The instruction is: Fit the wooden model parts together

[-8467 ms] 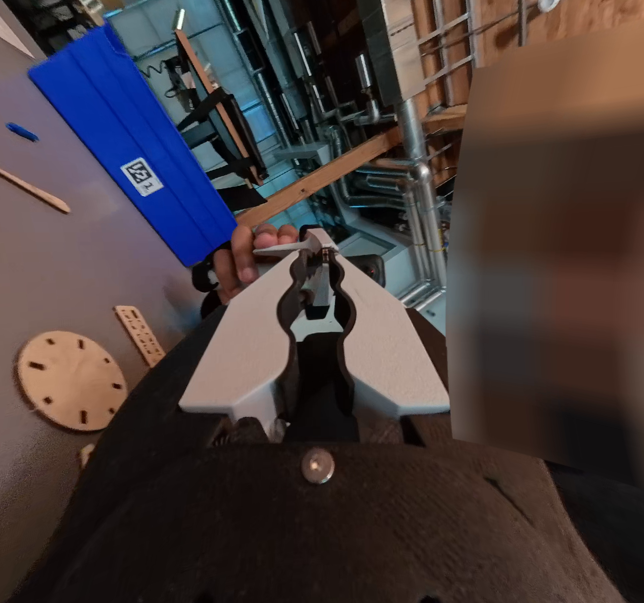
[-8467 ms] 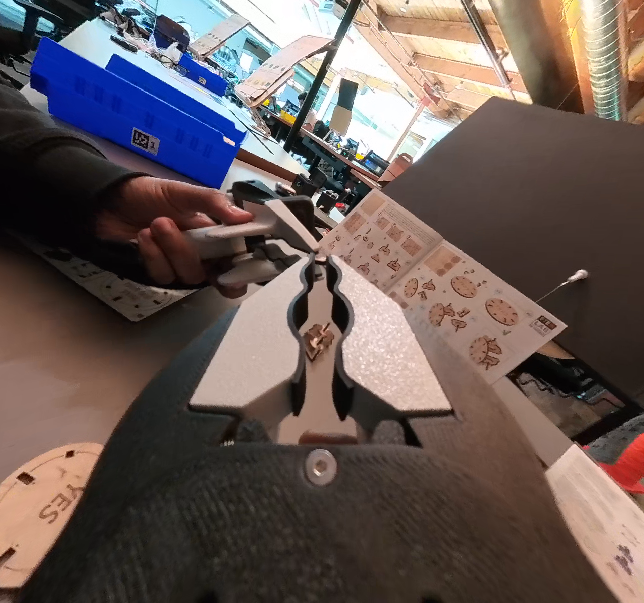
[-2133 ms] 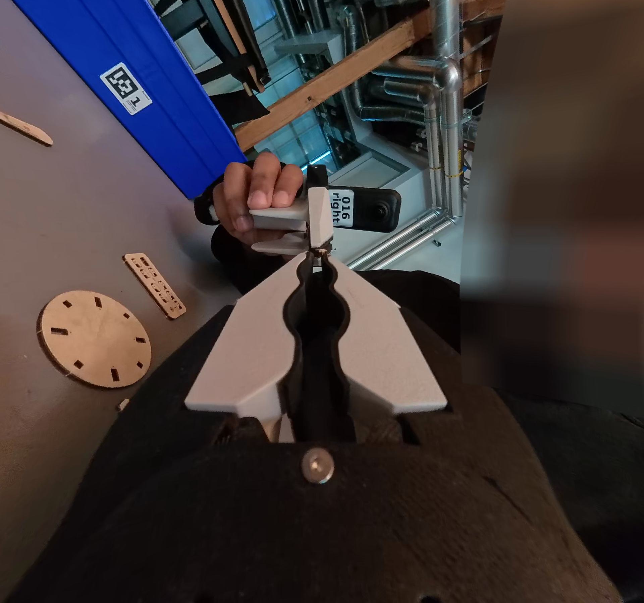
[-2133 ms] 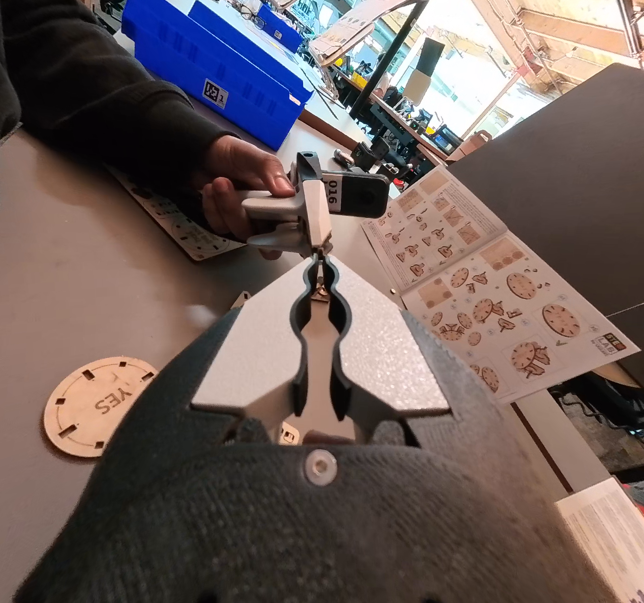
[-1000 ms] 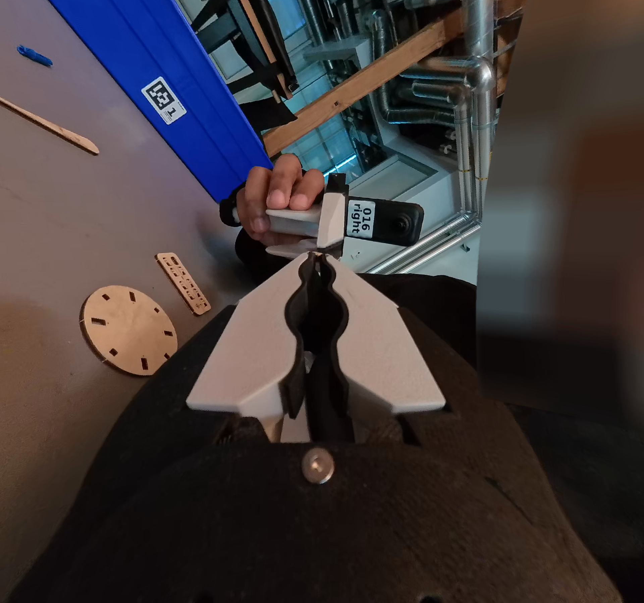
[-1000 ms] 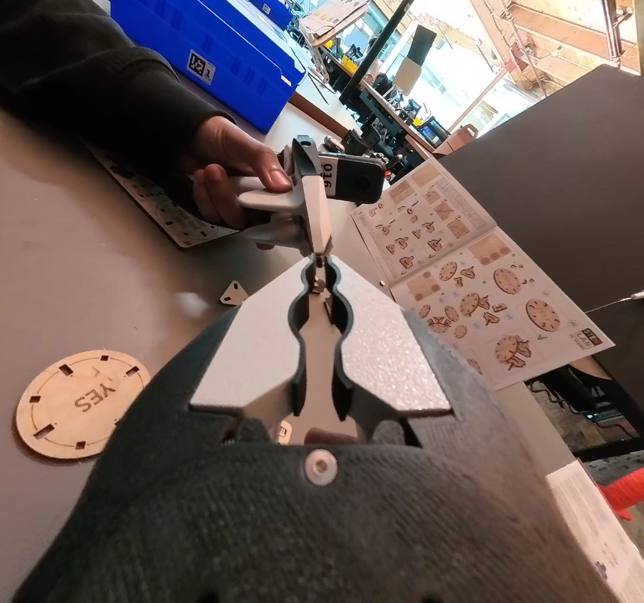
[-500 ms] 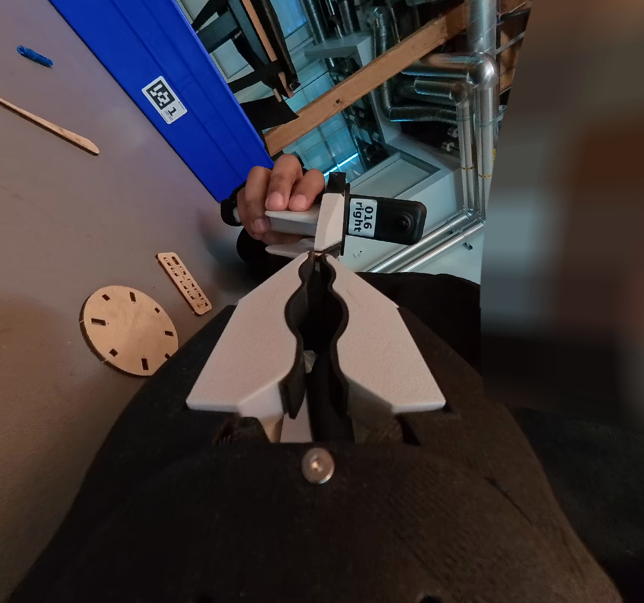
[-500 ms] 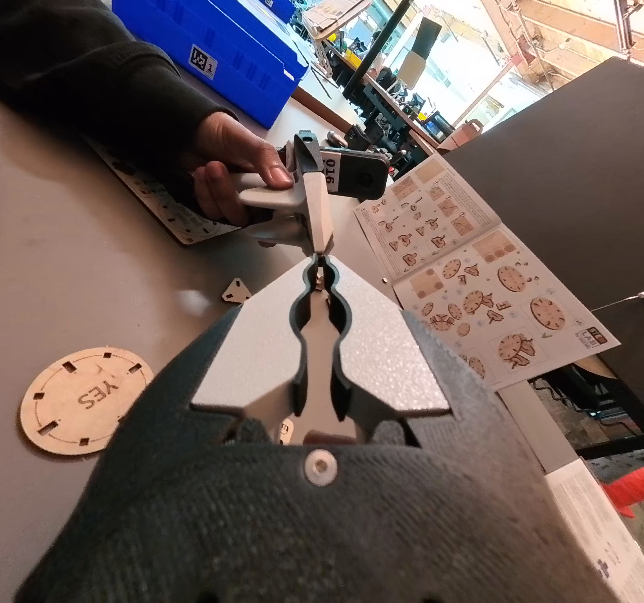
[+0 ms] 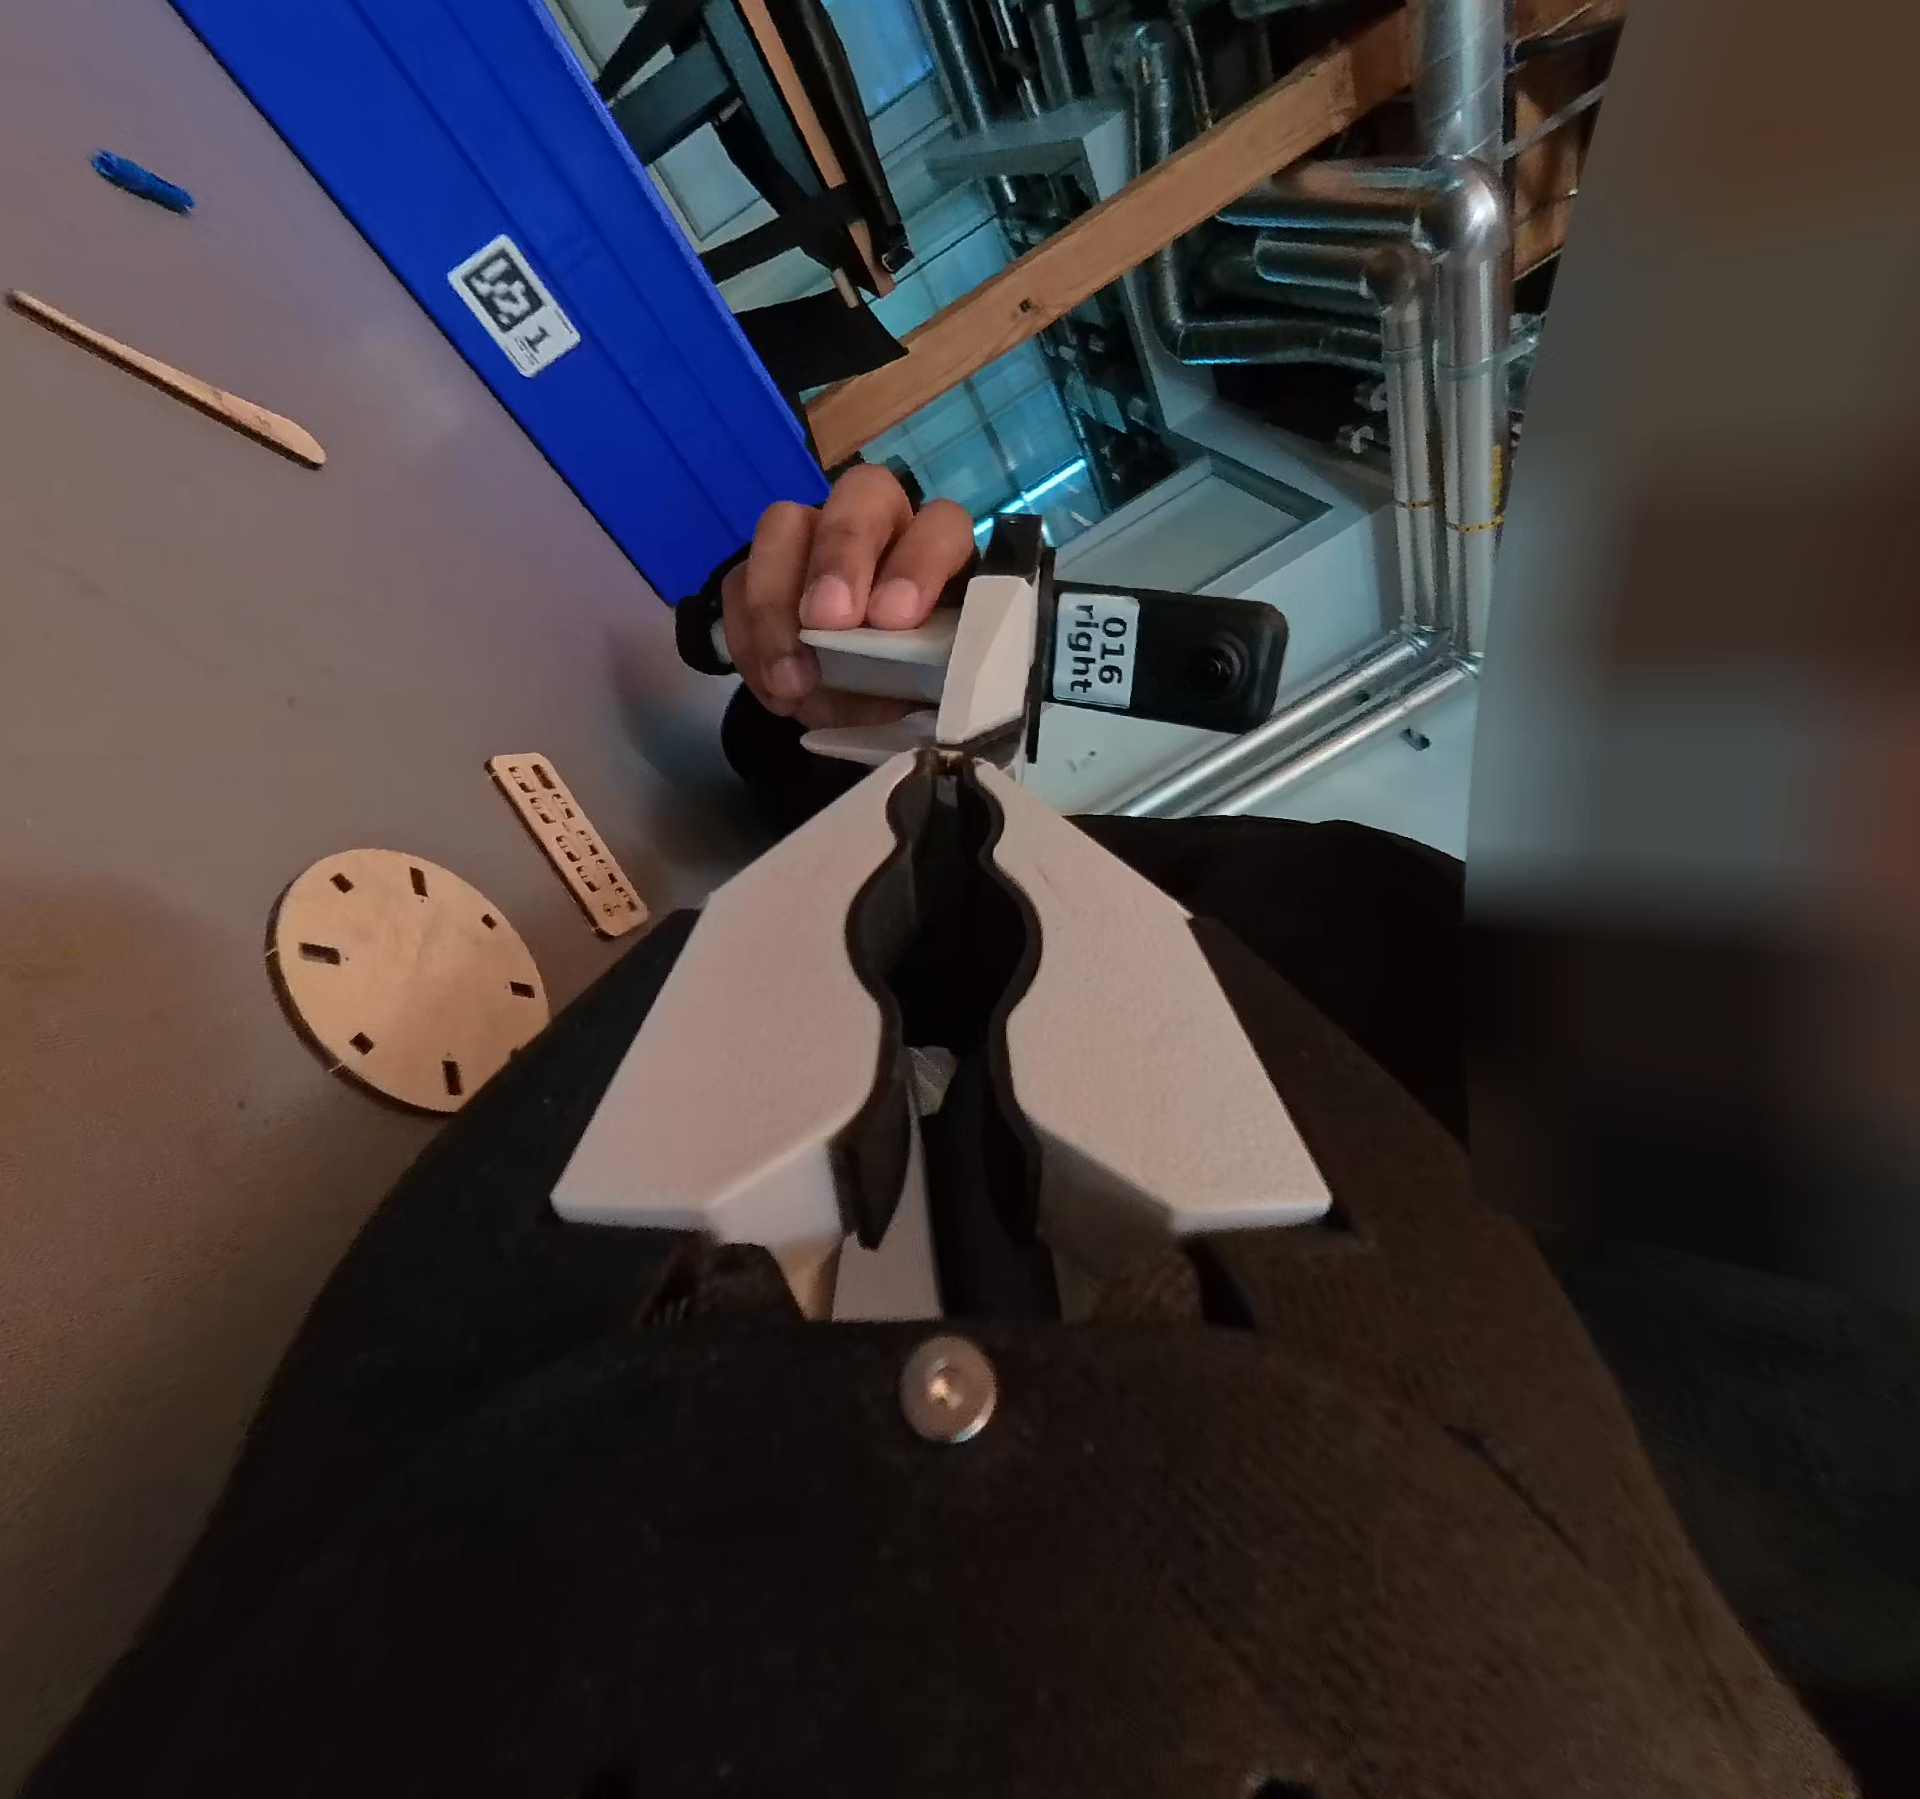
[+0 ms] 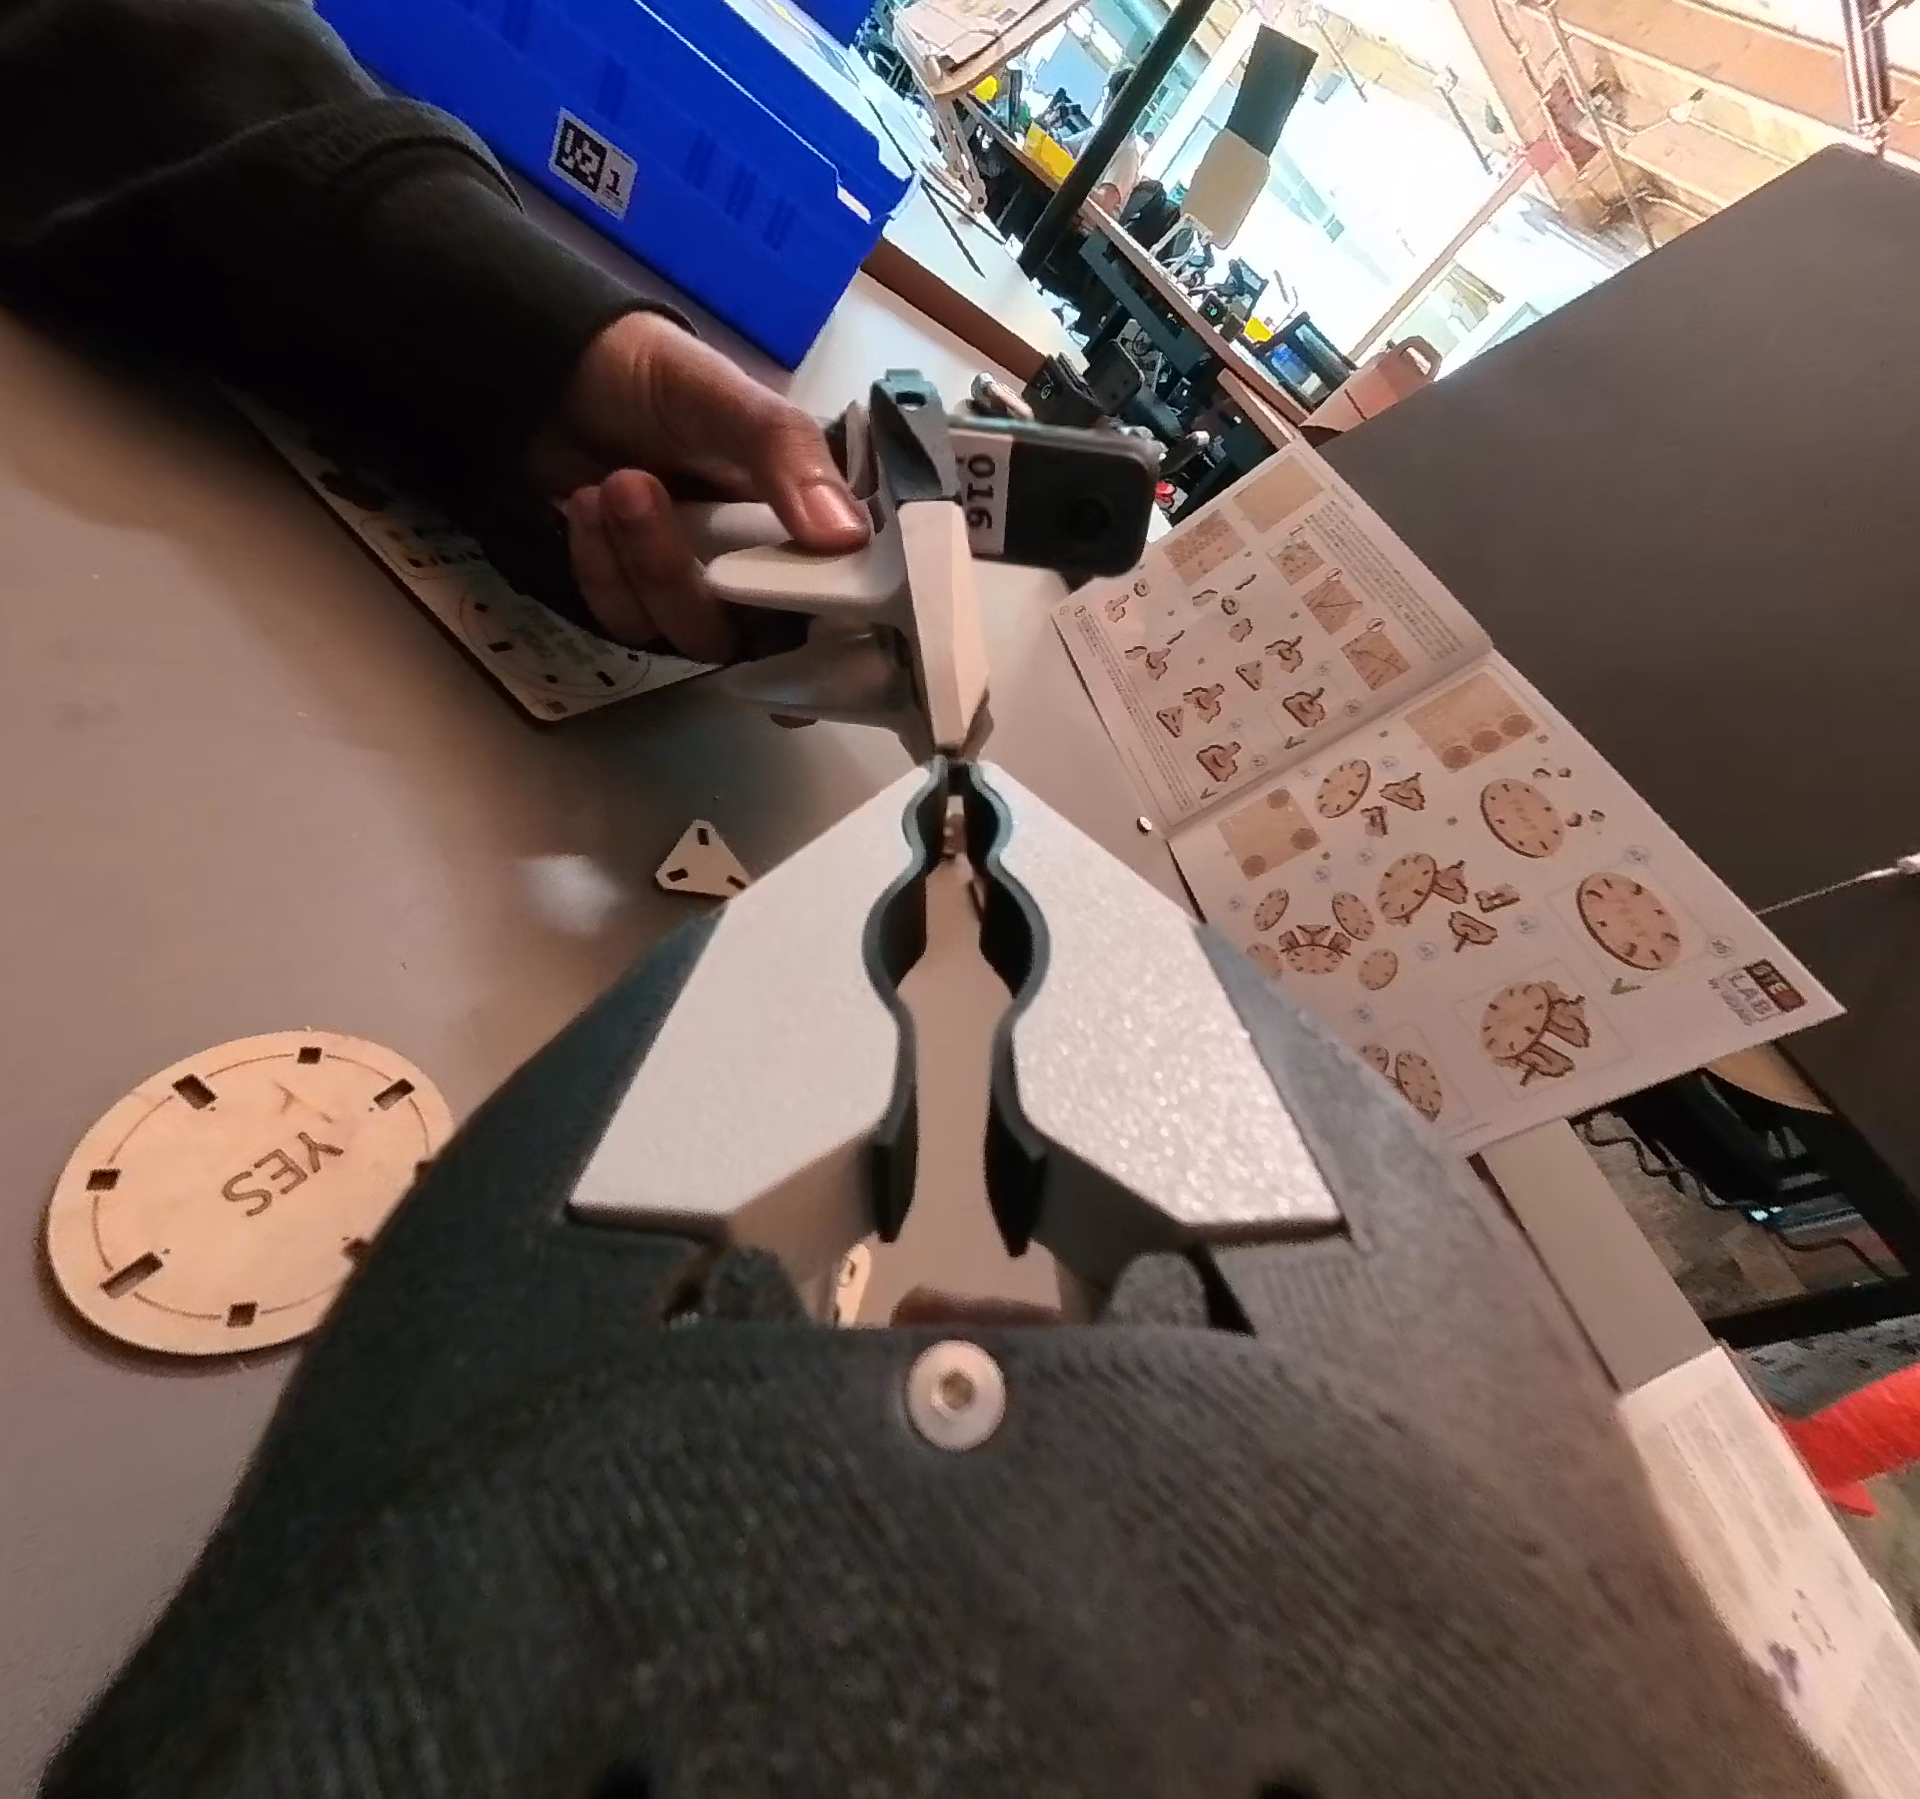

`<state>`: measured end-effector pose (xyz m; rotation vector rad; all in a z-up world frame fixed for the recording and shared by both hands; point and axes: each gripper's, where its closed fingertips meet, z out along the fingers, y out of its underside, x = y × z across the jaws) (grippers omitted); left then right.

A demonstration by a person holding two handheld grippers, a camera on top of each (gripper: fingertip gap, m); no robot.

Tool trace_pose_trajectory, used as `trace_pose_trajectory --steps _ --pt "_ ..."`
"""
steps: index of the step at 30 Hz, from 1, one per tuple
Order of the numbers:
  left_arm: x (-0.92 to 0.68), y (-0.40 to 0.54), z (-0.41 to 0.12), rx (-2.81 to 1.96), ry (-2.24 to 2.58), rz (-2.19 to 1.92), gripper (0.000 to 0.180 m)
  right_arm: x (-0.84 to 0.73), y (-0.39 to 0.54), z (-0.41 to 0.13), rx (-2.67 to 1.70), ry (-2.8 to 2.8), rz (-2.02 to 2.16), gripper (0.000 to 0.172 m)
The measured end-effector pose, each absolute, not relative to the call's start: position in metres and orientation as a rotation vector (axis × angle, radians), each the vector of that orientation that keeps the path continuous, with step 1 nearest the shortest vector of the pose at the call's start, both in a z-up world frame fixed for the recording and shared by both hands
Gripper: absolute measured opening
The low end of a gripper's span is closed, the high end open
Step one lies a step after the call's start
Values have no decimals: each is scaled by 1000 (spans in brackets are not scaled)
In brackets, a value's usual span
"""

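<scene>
Left gripper (image 9: 948,762) is closed, nothing plainly in its hold, raised above the grey table (image 9: 208,658) where a wooden disc (image 9: 405,980) and slotted strip (image 9: 566,845) lie. Its tip meets the right gripper (image 10: 951,775), also closed, a tan wooden sliver (image 10: 957,822) pinched between its pads; the sliver's long axis is too small to tell. A triangular piece (image 10: 701,861) and an instruction sheet (image 10: 1455,866) lie beside

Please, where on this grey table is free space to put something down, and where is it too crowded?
Bare table lies between the wooden disc, the small triangle piece and the printed sheet. It is crowded where both grippers' tips meet, and rightward, where the open instruction booklet covers the surface.
</scene>
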<state>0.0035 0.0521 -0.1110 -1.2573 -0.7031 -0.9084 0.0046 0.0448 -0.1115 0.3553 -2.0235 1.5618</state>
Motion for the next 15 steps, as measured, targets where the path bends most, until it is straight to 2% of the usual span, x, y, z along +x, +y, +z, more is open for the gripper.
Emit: trace_pose_trajectory --steps 3,7,15 --pt "-5 49 -119 -1327 -742 -800 11 -1 46 -113 328 -2035 1535 1" --pt "-20 44 -159 -1646 -853 -465 15 -9 48 -133 303 -2176 1461 1" --pt "-33 20 -210 -2124 -922 20 14 -19 57 -183 530 -2429 1168 1"
